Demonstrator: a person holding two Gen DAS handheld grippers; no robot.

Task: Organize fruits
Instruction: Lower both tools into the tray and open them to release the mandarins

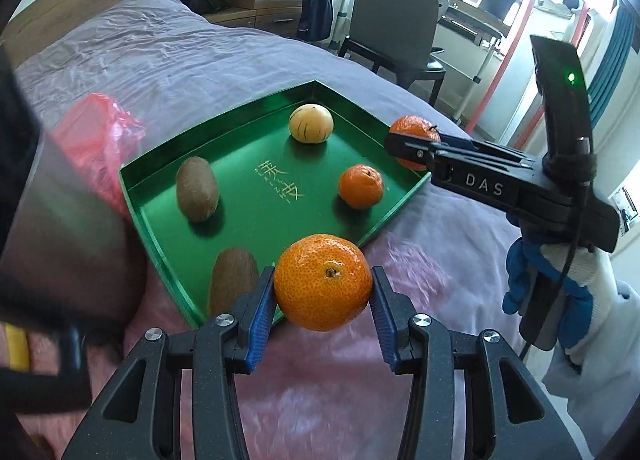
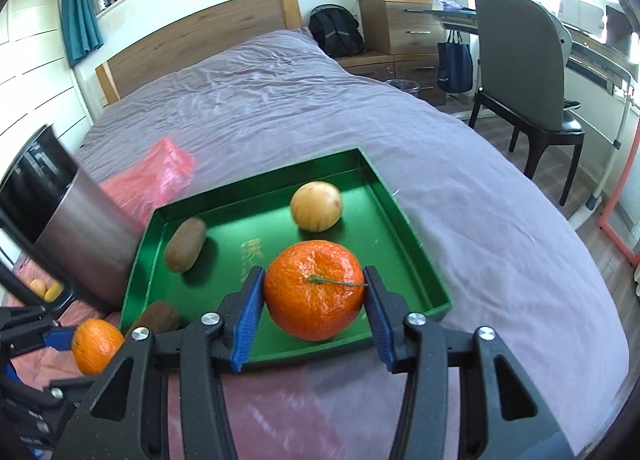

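A green tray [image 1: 136,216] lies on the bed and holds two kiwis [image 1: 197,194] [image 1: 233,280], a pale yellow fruit [image 1: 311,123] and a tangerine [image 1: 361,185]. My left gripper [image 1: 323,292] is shut on a tangerine [image 1: 323,282] at the tray's near edge. My right gripper [image 2: 315,300] is shut on another tangerine [image 2: 315,290] above the tray [image 2: 404,216]. The right gripper also shows in the left wrist view [image 1: 416,150] with its tangerine [image 1: 414,132] at the tray's right edge. The left gripper's tangerine shows in the right wrist view [image 2: 97,346].
A pink plastic bag [image 1: 100,132] lies left of the tray on the purple bedspread [image 2: 320,100]. A grey metal cylinder [image 2: 86,236] stands at the left. A chair [image 2: 524,72], drawers and a desk stand beyond the bed.
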